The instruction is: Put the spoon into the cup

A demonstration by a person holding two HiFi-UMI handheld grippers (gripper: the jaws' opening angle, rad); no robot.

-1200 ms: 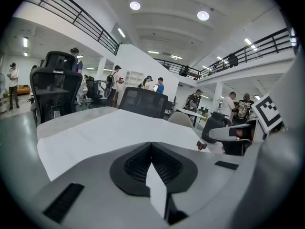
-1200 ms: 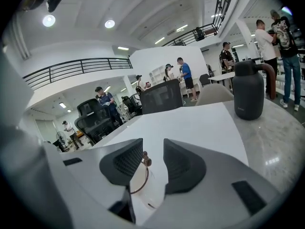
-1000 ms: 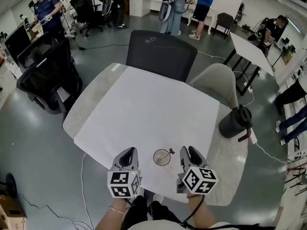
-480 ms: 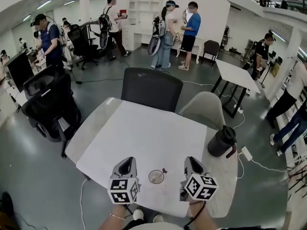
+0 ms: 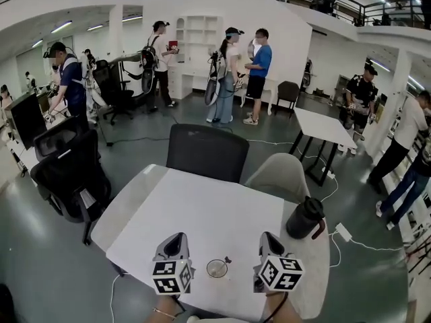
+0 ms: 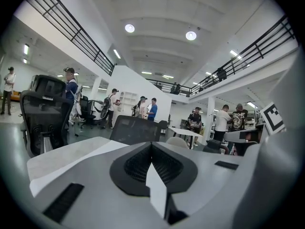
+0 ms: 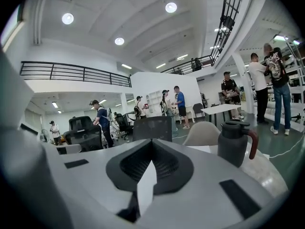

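Note:
A clear glass cup (image 5: 217, 268) stands on the white table (image 5: 202, 214) near its front edge. The spoon (image 5: 226, 260) rests inside it, with its handle leaning out over the rim to the right. My left gripper (image 5: 176, 239) is just left of the cup and my right gripper (image 5: 267, 238) just right of it; neither touches the cup. In the left gripper view the left gripper (image 6: 151, 148) has its jaws together with nothing between them. The right gripper (image 7: 151, 157) looks the same in its own view. Neither gripper view shows the cup.
A black thermos jug (image 5: 304, 217) stands at the table's right edge, also seen as the jug (image 7: 234, 142). A black chair (image 5: 206, 152) and a beige chair (image 5: 277, 177) are at the far side, an office chair (image 5: 67, 173) to the left. Several people stand beyond.
The head view has tilted up, so more of the room shows and the table sits lower in the frame. The cup, the spoon and both grippers keep the same places relative to one another.

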